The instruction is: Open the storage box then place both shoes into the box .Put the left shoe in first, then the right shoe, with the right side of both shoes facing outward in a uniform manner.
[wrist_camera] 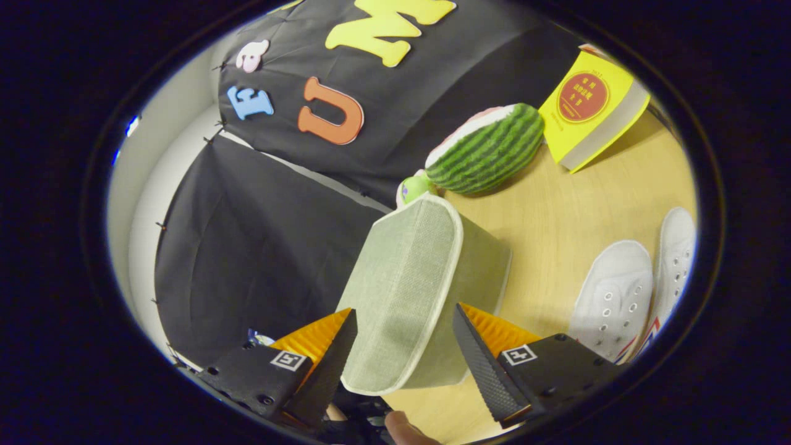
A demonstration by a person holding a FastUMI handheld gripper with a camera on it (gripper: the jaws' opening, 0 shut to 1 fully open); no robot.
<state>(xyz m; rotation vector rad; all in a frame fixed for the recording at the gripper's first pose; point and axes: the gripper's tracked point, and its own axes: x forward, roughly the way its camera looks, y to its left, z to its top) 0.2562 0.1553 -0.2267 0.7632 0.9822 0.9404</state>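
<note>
A pale green fabric storage box point(420, 290) with a cream-edged lid stands on the wooden table point(575, 210). Its lid is down. My gripper point(405, 321) is open, and the near end of the box lies between its two fingers; whether either finger touches the fabric I cannot tell. Two white canvas shoes point(618, 296) lie side by side on the table to the right of the box, beyond the right finger.
A watermelon-shaped plush point(488, 148) and a small green toy point(414, 185) lie behind the box. A yellow book point(587, 111) leans further back on the right. A person's fingertip point(401, 426) shows below the fingers. Black cloth wall stands behind the table.
</note>
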